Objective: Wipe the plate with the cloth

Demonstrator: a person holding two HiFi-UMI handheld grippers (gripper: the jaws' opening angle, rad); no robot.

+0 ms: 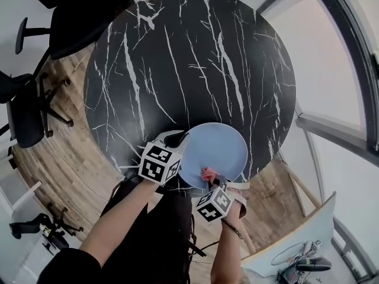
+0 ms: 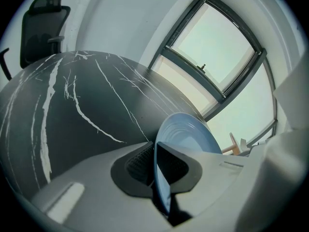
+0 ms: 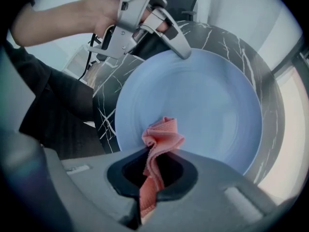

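Note:
A pale blue plate [image 1: 216, 149] is tilted up over the near edge of the round black marble table [image 1: 177, 52]. My left gripper [image 1: 180, 142] is shut on its left rim. In the left gripper view the plate [image 2: 193, 132] stands edge-on between the left gripper's [image 2: 155, 170] pads. My right gripper [image 3: 153, 175] is shut on a bunched pink cloth [image 3: 161, 137], whose free end lies against the plate's [image 3: 207, 105] lower face. From above, the cloth [image 1: 208, 174] shows at the plate's near rim, just ahead of the right gripper [image 1: 216, 183].
Black office chairs [image 1: 29, 111] stand on the wooden floor left of the table. A large window [image 2: 217, 47] and a pale sill [image 1: 331, 70] run along the right. The plate overhangs the table's near right edge [image 1: 260, 164].

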